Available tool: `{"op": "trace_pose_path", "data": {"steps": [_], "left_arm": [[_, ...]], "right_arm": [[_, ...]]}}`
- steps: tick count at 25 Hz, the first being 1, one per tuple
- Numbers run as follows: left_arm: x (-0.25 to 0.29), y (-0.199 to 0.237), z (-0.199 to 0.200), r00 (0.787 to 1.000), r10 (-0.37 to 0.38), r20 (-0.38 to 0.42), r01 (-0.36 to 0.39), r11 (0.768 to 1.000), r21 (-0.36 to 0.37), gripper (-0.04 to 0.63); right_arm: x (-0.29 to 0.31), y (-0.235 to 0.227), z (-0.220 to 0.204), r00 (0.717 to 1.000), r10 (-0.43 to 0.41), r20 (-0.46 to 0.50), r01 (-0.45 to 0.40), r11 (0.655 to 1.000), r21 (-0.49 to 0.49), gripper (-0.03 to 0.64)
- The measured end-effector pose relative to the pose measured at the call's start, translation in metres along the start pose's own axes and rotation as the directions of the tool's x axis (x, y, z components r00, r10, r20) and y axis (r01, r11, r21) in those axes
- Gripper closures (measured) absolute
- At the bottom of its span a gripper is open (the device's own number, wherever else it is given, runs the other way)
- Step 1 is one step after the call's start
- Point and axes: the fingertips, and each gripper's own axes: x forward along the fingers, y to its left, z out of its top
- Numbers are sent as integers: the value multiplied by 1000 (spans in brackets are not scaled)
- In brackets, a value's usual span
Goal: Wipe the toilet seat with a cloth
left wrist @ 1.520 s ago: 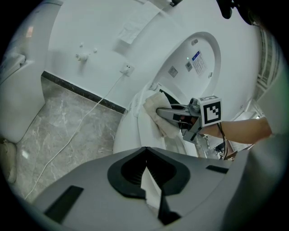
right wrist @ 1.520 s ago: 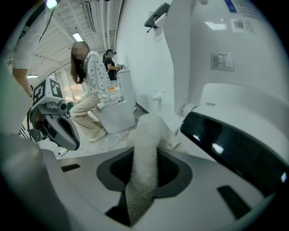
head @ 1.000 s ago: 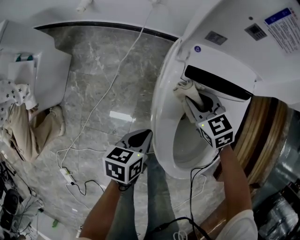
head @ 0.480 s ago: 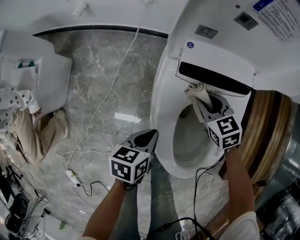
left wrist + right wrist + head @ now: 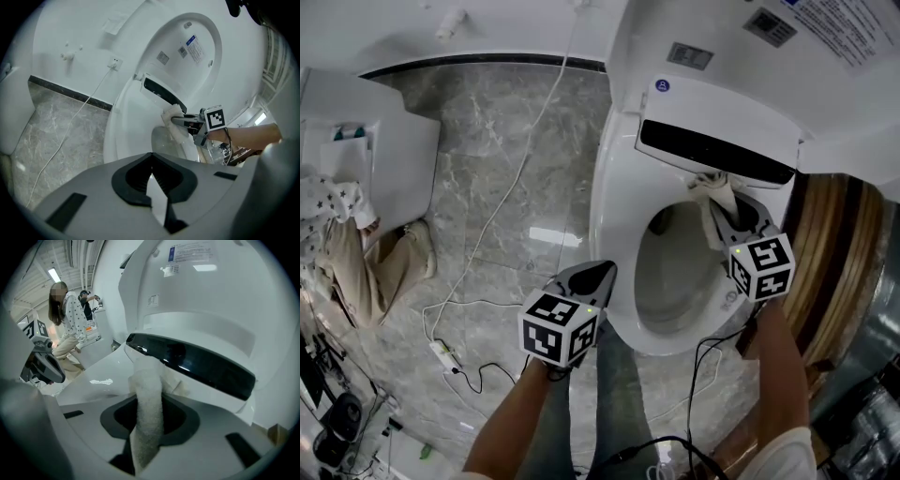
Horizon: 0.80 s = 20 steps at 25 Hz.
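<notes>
Your right claw [image 5: 724, 208] is clamped on the cloth [image 5: 710, 186]. Over the last second it has dragged that cloth along the rear edge of the toilet seat [image 5: 612, 234], from the back-left corner to the back-right, tight under the black strip [image 5: 712, 150]. The rear arc looks covered, and by my judgement the right side and front rim are still to wipe. That strip overhangs you, so there is little room upward, but the run down the right rim is open. Your left claw [image 5: 593, 274], jaws together on nothing, hangs off the front-left rim, well apart from the cloth.
</notes>
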Motion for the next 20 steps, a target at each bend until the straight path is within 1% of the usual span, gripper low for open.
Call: {"op": "trace_pose_path", "data": {"steps": [6,13,20], "left_arm": [[9,-15,-4,1000,-11,-11,11,1000,7,584],[21,-32,-1,1000,-23,-15,23,999,28,584],[32,-50,-14,998,-34,-46,36,998,48,583]], "right_arm": [[-8,-12,-8,1000,-15,1,14,1000,20,515],[-24,-34,-22,999,-50,12,48,995,82,515],[-41,-56,-36,995,-97,22,93,985,143,515]]}}
